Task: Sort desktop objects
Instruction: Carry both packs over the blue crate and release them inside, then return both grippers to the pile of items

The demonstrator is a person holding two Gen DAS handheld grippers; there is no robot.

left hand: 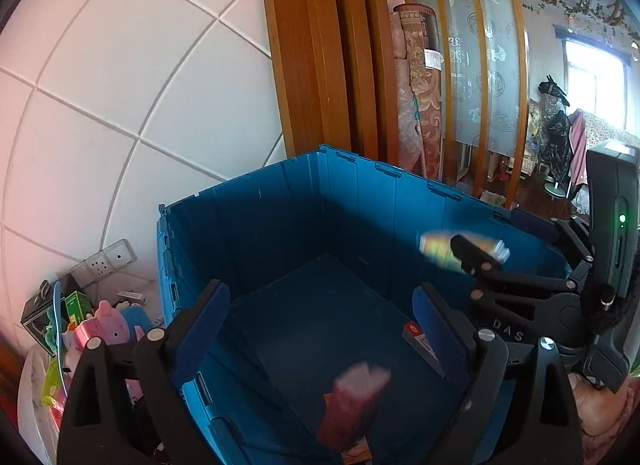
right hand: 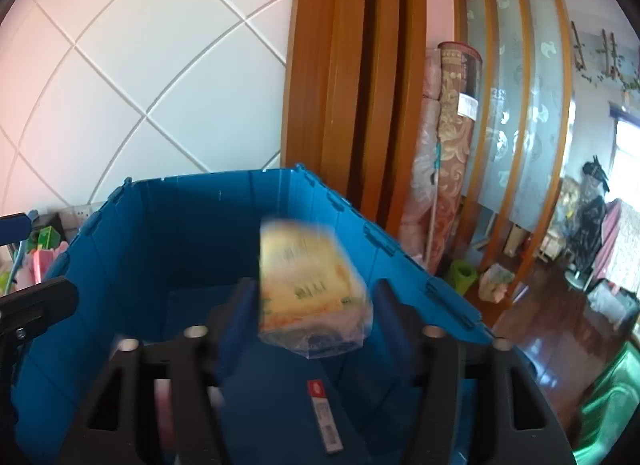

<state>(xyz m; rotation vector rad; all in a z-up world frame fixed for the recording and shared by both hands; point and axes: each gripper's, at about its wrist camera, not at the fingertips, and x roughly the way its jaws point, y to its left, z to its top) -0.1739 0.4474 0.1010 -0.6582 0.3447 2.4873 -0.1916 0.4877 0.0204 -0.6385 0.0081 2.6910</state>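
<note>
Both tools hang over the blue bin [left hand: 256,225]. Left tool [left hand: 320,329] is spread wide, released, and a blurred pink box [left hand: 352,405] sits free between its fingers inside the bin. Right tool [right hand: 312,325] is open too, a blurred yellow packet [right hand: 308,285] loose between its fingers above the bin floor
</note>
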